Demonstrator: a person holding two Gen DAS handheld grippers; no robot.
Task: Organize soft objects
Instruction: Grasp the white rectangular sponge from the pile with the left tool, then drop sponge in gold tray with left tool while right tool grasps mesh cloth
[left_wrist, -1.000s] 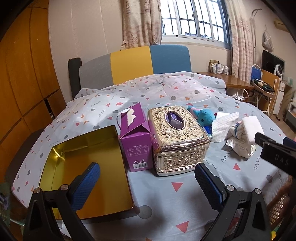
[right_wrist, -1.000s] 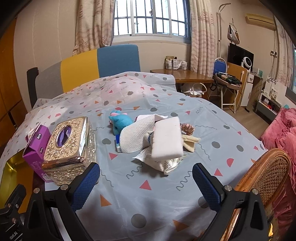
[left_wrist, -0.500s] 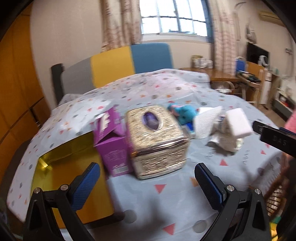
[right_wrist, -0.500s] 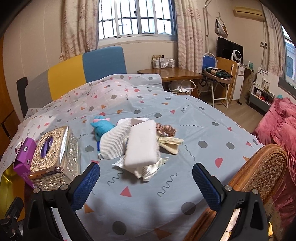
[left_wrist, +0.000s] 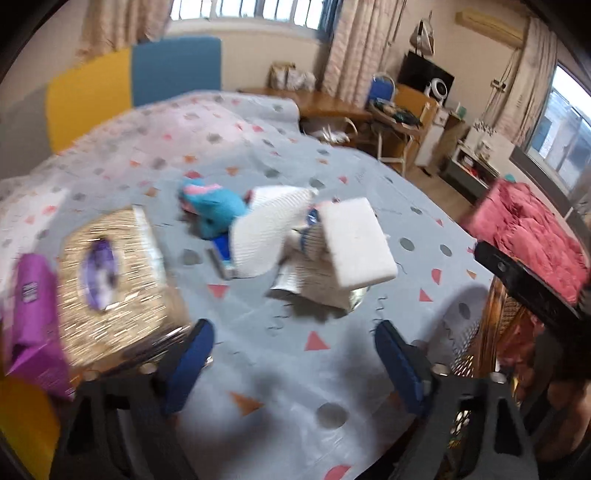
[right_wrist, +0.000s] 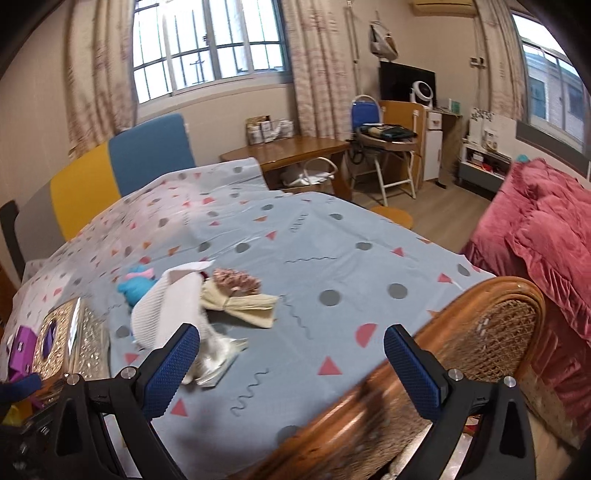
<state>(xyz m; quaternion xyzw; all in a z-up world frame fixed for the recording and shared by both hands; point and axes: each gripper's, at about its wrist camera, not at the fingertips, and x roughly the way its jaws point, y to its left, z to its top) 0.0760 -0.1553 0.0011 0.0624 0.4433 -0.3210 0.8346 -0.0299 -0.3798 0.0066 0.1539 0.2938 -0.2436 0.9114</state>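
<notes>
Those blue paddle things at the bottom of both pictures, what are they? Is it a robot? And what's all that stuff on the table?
It isn't a robot. A person holds a grabbing tool in each hand, and each tool has a small camera looking forward along its two fingers. The blue paddles are those fingers.

One picture comes from the left gripper, the other from the right gripper. Both are open and hold nothing.

They hover over a table with a spotted tablecloth. On it sits a pile of soft things: a blue plush toy, a white ribbed cloth and a white sponge block on top. The right camera also shows a pink scrunchie behind the pile. Beside the pile stand a gold tissue box and a purple carton. The left picture is blurry.
</notes>
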